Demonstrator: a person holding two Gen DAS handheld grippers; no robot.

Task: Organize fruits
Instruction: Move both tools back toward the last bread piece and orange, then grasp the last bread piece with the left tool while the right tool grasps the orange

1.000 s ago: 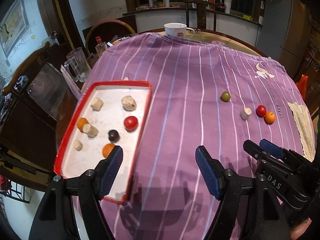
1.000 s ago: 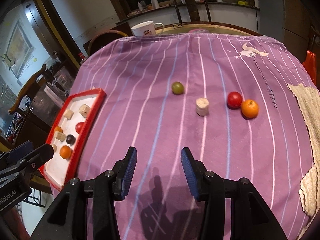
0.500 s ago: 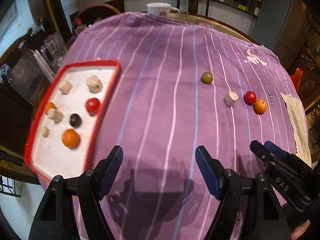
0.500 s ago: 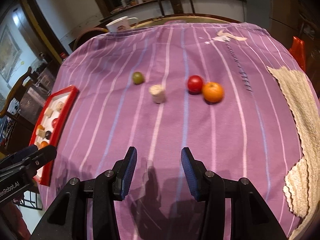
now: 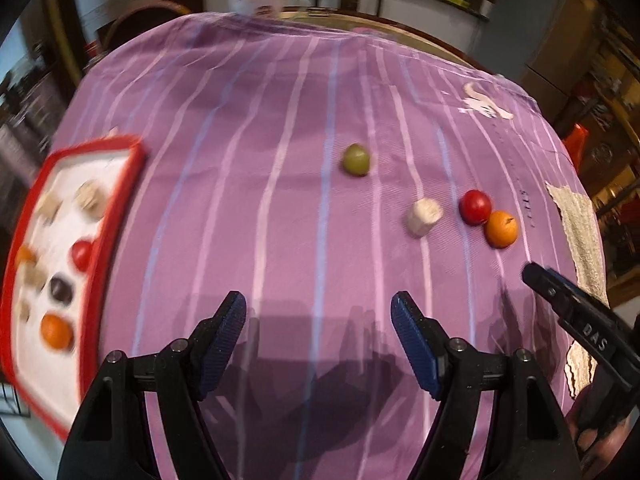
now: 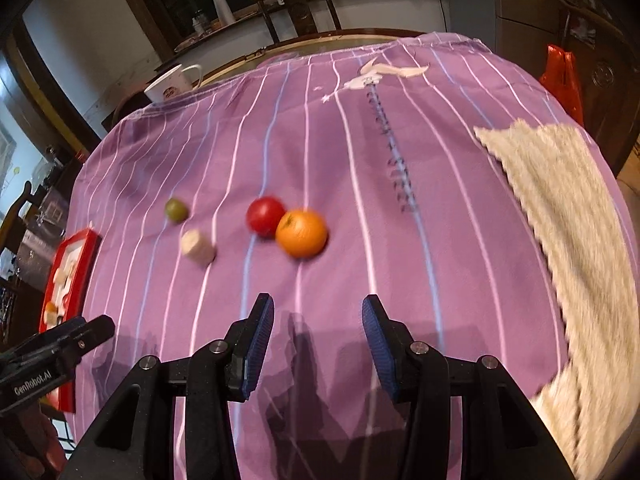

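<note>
Four loose pieces lie on the purple striped cloth (image 5: 280,128), and the orange (image 6: 301,233) serves as the landmark. It is round, smooth, with a small stem dimple. The red fruit (image 6: 265,215), glossy and round, touches it on the far left side. Further left of the orange lies a pale stubby cylinder (image 6: 197,245), matte and slightly ridged, and beyond that, apart from the rest, a small green fruit (image 6: 176,209).

The left wrist view shows what the other barely does: the red-rimmed white tray (image 5: 108,236), well to the left of the orange, with its load. In it sit a second orange-coloured fruit (image 5: 56,331), a dark round fruit (image 5: 61,289), a red one (image 5: 82,254) and several pale chunks, all blurred. The right wrist view shows only a sliver of that tray.

The right wrist view alone gives the full spread of the beige cloth (image 6: 560,216) to the right of the orange, coarse and nubby with a zigzag edge, and the white mug (image 6: 170,84) at the far edge of the cloth.

The left gripper (image 5: 318,322) has its blue ribbed pads wide apart with nothing between them. The right gripper (image 6: 318,326) stands narrower, also empty, just short of the orange.
</note>
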